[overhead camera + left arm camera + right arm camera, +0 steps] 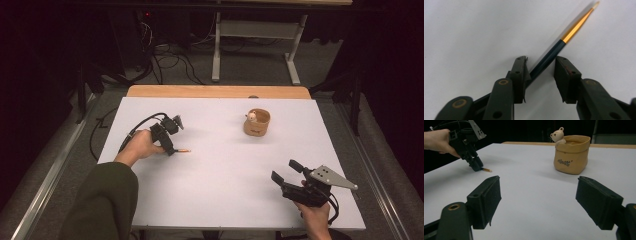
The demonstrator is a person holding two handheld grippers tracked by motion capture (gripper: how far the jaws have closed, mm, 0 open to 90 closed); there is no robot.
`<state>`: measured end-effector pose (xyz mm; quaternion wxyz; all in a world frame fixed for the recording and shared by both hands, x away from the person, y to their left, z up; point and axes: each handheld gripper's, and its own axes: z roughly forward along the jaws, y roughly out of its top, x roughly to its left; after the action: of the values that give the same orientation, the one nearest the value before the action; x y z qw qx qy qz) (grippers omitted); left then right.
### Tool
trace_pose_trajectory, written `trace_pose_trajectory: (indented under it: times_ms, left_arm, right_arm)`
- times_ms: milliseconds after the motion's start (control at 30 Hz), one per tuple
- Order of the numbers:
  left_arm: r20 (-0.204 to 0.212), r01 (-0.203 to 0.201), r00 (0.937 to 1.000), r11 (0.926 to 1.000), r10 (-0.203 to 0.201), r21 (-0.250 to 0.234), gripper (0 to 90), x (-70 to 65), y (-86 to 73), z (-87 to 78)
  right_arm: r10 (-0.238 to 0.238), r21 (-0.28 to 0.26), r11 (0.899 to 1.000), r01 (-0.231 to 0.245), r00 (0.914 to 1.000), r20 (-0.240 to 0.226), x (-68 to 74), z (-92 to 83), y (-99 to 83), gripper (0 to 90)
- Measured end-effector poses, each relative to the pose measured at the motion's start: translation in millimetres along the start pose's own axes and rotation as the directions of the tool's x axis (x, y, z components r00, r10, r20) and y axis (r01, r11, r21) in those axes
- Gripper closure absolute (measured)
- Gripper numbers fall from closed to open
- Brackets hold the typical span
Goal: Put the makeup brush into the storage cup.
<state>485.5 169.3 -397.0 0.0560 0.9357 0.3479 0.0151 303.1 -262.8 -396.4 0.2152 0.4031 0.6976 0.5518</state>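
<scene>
A paintbrush [574,27] with a dark handle, gold ferrule and pale tip lies flat on the white table [225,165]. My left gripper [172,150] points down over it at the table's left. The handle runs between its jaws, close against one pad, with a clear gap to the other pad [564,77]. The brush tip [184,150] pokes out to the right of the jaws, and the right gripper view shows the brush [487,170] under the left gripper [477,166]. My right gripper [285,170] rests near the front right, open and with nothing in it.
A tan fabric pouch [257,122] with a small bear figure [557,135] on its rim stands at the back right of the table. A wooden strip [218,91] runs along the far edge. Beyond it are cables and a desk frame [216,55] on the floor.
</scene>
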Motion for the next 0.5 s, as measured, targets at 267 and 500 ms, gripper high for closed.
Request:
trace_pose_trajectory:
  times_ms: [267,500]
  left_arm:
    - [-0.006,0.003,1.0000,1.0000,-0.003,0.006,69.1,-3.5,1.2,0.3]
    - [-0.004,-0.016,0.9999,0.9998,0.016,0.010,74.1,-5.0,1.6,0.0]
  right_arm:
    - [0.005,-0.003,1.000,-0.005,1.0000,0.000,0.2,-0.1,0.1,22.0]
    - [0.006,-0.002,1.000,-0.006,1.0000,-0.005,0.5,0.2,0.2,22.0]
